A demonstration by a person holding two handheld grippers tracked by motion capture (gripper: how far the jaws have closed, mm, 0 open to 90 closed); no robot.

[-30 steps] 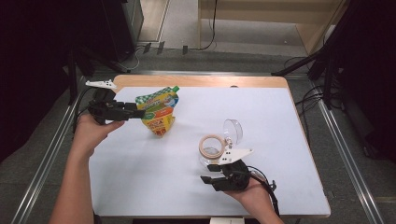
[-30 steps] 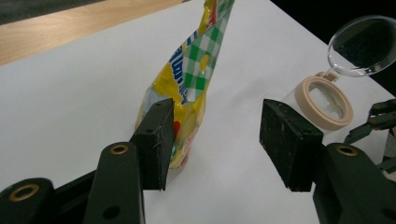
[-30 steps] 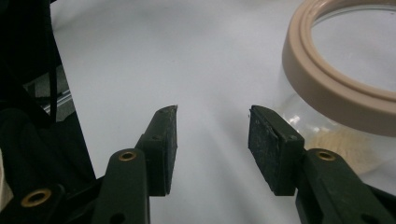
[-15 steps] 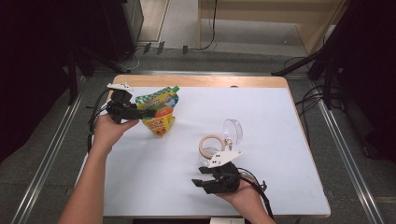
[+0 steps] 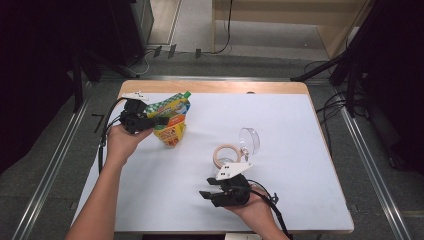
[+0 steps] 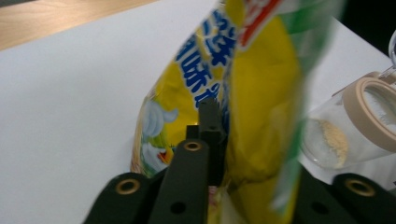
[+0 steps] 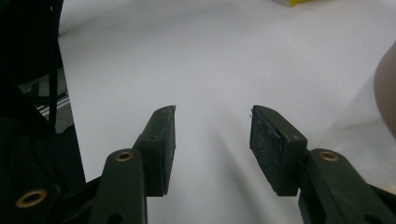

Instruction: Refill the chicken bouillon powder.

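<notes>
A yellow and green snack bag (image 5: 172,122) stands at the table's back left. My left gripper (image 5: 161,120) reaches it from the left; its jaws have just been closing and are now shut on the bag. In the left gripper view one black jaw presses against the bag (image 6: 261,93) and the other is hidden behind the foil, with the left gripper (image 6: 224,133) pinching it. A clear jar (image 5: 240,149) with a tan rim lies on its side mid-table. My right gripper (image 5: 206,195) hovers just in front of the jar, open, and nothing sits between the right gripper (image 7: 212,140) jaws.
The white table cover (image 5: 300,125) spreads wide to the right and back. The wooden table edge (image 5: 225,87) runs along the far side. The jar (image 6: 345,135) holds a little pale powder. Metal rails and cables lie on the floor around the table.
My left gripper moved right and down onto the snack bag and closed on it. The right gripper drifted slightly left in front of the jar, jaws unchanged.
</notes>
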